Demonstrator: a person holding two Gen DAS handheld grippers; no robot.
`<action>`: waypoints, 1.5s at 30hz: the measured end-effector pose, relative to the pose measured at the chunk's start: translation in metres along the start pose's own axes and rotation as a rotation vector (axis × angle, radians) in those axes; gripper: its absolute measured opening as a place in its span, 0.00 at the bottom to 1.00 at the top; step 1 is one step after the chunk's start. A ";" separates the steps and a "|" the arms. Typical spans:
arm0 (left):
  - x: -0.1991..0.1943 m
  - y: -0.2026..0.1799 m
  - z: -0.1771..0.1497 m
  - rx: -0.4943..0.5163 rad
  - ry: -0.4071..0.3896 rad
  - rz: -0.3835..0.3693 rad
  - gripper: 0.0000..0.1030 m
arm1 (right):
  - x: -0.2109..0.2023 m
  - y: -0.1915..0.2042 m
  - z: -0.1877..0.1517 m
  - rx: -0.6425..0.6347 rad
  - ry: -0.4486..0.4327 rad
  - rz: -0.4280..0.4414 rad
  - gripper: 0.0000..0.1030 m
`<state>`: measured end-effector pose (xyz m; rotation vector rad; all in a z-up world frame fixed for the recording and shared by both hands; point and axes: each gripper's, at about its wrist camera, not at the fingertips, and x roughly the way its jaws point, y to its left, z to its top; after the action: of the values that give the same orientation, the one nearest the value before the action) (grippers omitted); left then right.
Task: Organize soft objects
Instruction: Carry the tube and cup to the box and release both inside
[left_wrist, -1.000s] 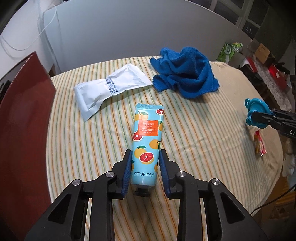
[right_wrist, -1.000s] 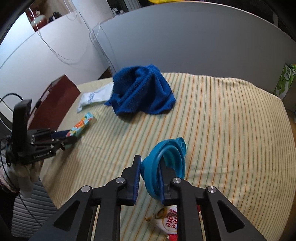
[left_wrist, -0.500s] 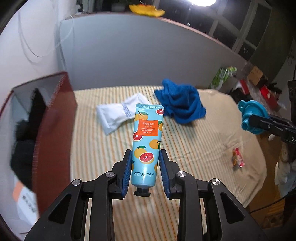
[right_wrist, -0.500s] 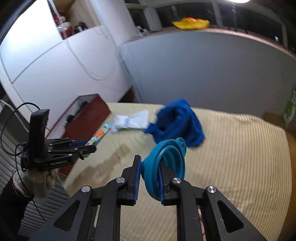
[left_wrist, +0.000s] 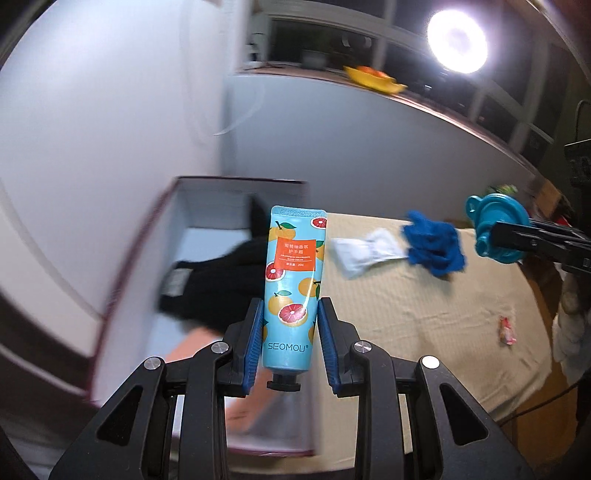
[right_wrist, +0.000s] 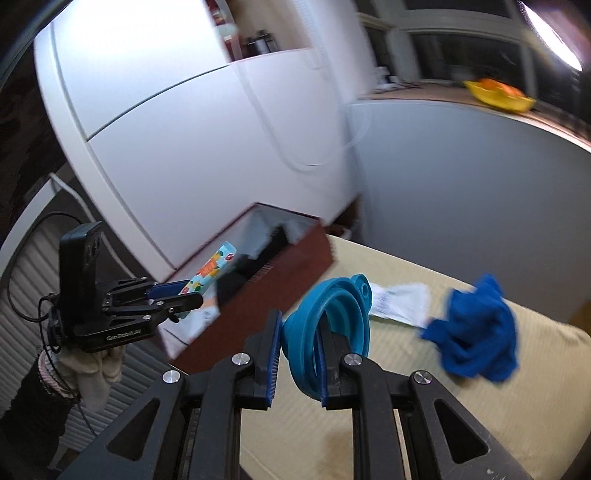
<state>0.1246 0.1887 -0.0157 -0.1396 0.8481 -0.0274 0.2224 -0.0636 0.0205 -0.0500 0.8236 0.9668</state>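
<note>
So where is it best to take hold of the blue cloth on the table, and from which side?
Take the blue cloth at its raised, bunched top, coming from above. It lies crumpled in a heap on the table, so the folds stand up and give the tongs something to pinch. Both tongs are full now.

Tube: light-blue plastic hand-cream tube printed with grapefruit and oranges (left_wrist: 293, 295), black cap down, crimped end up, raised over the open box.
Funnel: teal collapsible silicone funnel (right_wrist: 328, 325), folded flat, on edge, lifted above the table.
Towel: crumpled royal-blue terry towel (right_wrist: 472, 339), heaped on the striped tablecloth.
Pouch: white soft plastic pouch with printed label (left_wrist: 365, 251), flat, touching the towel's left side.
Box: dark-red open box with pale inside (right_wrist: 280, 288), at the table's left edge, dark garment inside.
</note>
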 end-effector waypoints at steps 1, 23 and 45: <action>-0.001 0.008 -0.001 -0.011 -0.001 0.017 0.26 | 0.007 0.008 0.004 -0.011 0.004 0.017 0.15; 0.011 0.064 -0.029 -0.073 0.017 0.123 0.27 | 0.169 0.092 0.079 -0.109 0.118 0.103 0.15; -0.001 0.055 -0.025 -0.066 -0.029 0.160 0.60 | 0.174 0.078 0.092 -0.068 0.097 0.059 0.65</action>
<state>0.1030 0.2404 -0.0389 -0.1332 0.8299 0.1527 0.2713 0.1415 -0.0019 -0.1324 0.8848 1.0545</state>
